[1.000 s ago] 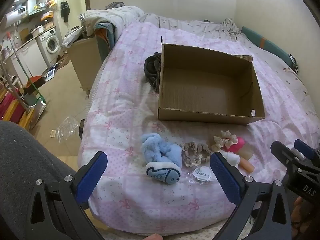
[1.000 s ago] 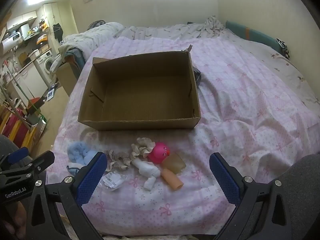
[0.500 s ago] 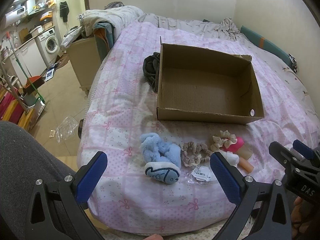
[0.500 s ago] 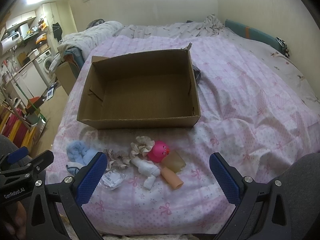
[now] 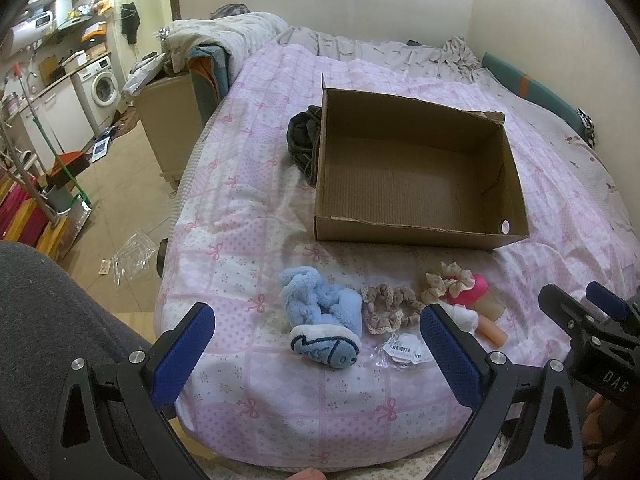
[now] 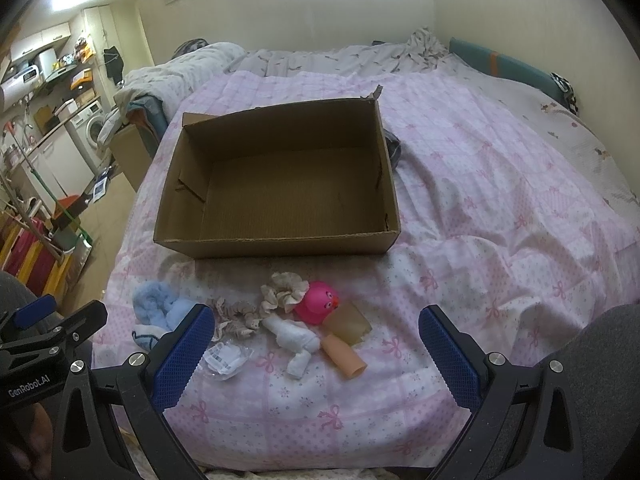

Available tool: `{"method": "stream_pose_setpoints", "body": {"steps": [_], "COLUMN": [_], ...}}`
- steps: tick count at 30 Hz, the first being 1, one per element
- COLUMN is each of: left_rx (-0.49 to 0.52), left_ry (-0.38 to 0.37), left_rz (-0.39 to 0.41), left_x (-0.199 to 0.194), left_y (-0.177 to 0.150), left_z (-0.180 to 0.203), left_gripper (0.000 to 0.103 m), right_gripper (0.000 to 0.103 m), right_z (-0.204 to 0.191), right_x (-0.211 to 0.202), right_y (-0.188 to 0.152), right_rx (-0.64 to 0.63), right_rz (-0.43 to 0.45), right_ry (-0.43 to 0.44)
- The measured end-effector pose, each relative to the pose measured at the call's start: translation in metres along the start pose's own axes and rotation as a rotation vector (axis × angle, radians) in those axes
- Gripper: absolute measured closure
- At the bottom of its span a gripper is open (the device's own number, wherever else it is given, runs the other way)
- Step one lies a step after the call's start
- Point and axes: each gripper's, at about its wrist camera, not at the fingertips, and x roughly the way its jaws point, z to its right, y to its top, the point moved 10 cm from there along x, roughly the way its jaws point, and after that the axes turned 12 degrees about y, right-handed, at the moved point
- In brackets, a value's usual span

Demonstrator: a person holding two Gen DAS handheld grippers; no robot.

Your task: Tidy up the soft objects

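Toys (image 6: 316, 304) unmoved — box (image 5: 416, 232) shifted slightly nearer, unfilled.

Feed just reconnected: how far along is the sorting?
Nothing looks done: the cardboard box is empty. Nothing is in hand; left gripper and right gripper are both open above the bed. Left to do: blue plush slipper, scrunchies, pink toy, white cloth.

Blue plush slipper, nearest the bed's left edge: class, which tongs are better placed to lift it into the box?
Left. The blue plush slipper lies between the open left tongs; the right tongs, also open, frame the pink toy.
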Motion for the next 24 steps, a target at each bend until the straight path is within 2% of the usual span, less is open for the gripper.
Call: {"method": "stream_pose_setpoints", "body": {"steps": [24], "left_rx": [-0.001], "left_ry": [-0.001], "left_rz": [0.001], "left_x": [0.0003], "left_y": [0.0012], "left_z": [-0.0016], "left_gripper": [0.000], "right_gripper": [0.000], "right_z": [0.0002], "right_x": [0.0004], "right_y": [0.0000], "right_rx": [0.005], "right_rz": [-0.004], "right_ry": [-0.002]}}
